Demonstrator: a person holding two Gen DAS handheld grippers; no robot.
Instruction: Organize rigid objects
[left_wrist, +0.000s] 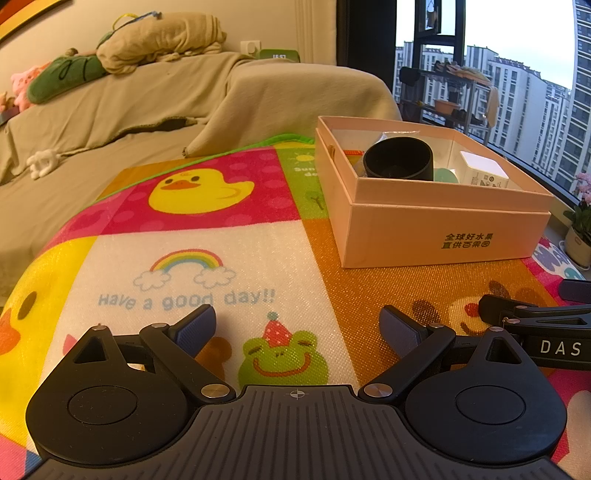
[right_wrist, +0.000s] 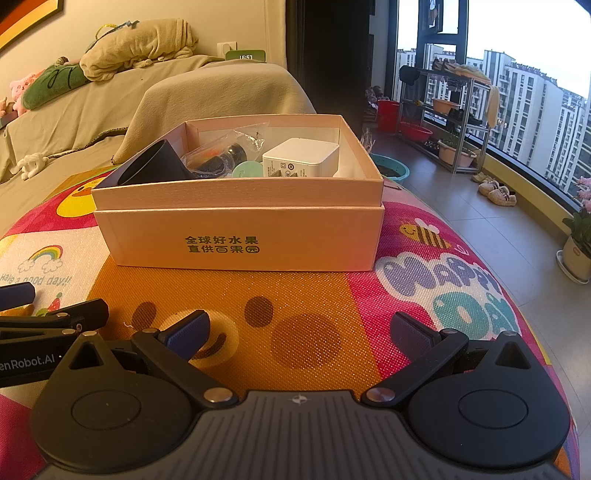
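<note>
Presently, near to far:

Left gripper: fingers spread wide, nothing between them; it hovers low over the mat, so it is free to take the next item.
Right gripper: fingers likewise spread wide and empty; it sits just beside the left one, whose side shows at the left margin of the right wrist view.
Mat: a printed cloth covers the work surface. The stretch between the grippers and the box is bare, which gives open room for a straight approach.
Box: a pink cardboard box stands upright on the mat, open at the top, a little ahead of the right gripper. Its walls rise above most of the contents, so entry is judged to be from above.
Contents: a black cup leans tilted at the left side; a white charger lies toward the right; a small plastic bag and a pale green round item lie between them.
Task state: no loose item shows on the mat; sorting appears largely done.
Far edge: the mat ends behind the box, near a covered sofa.
</note>
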